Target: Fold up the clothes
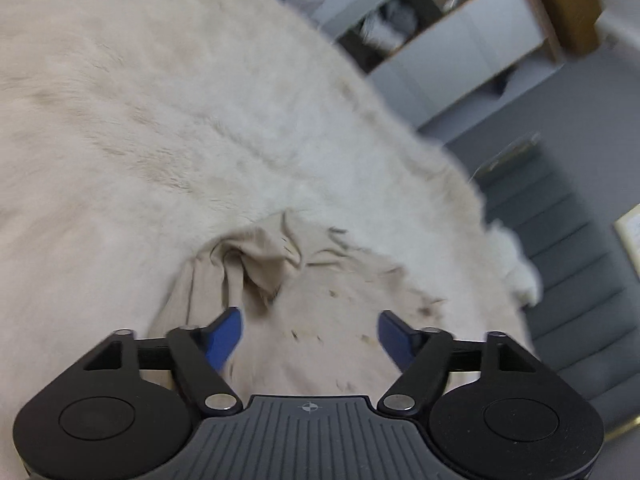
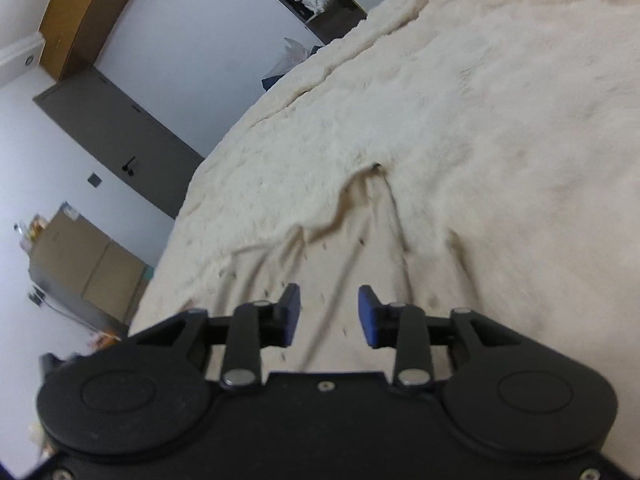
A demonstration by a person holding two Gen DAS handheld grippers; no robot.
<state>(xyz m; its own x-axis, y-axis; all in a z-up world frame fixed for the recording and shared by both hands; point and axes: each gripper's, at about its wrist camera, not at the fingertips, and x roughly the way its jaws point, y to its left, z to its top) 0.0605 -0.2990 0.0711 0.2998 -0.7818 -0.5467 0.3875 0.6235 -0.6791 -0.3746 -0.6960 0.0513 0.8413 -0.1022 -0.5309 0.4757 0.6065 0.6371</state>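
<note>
Beige garment [image 1: 320, 320] lies rumpled on the fluffy cream blanket [image 1: 160, 120] covering the bed; in the left wrist view it sits near the blanket's right-hand edge, where the pile drops off toward a grey ribbed surface [image 1: 580, 300]. Small dark flecks on the cloth; print or lint, cannot tell.

Left gripper [image 1: 310, 334]: jaws spread wide, nothing between them, cloth directly below. Whether the blue pads touch the fabric is not resolvable (motion blur). A bunched ridge of the garment stands just ahead of the left finger.

Right gripper [image 2: 329, 314]: jaws apart, narrower gap than the left, empty. It is over the same garment [image 2: 340, 248], with 1 long crease running forward between the fingers toward a peaked corner.

Judgement: task at an early stage, garment not yet flattened; step in hand looks like taking hold of the near hem with both grippers.

Doing it well: bite 1 layer of hem only, not the blanket pile beneath; close both together, then pull apart to take out the creases.

Room: blanket is open ahead of both grippers; the bed edge is close on the left gripper's right side, so spread toward the blanket's middle.
</note>
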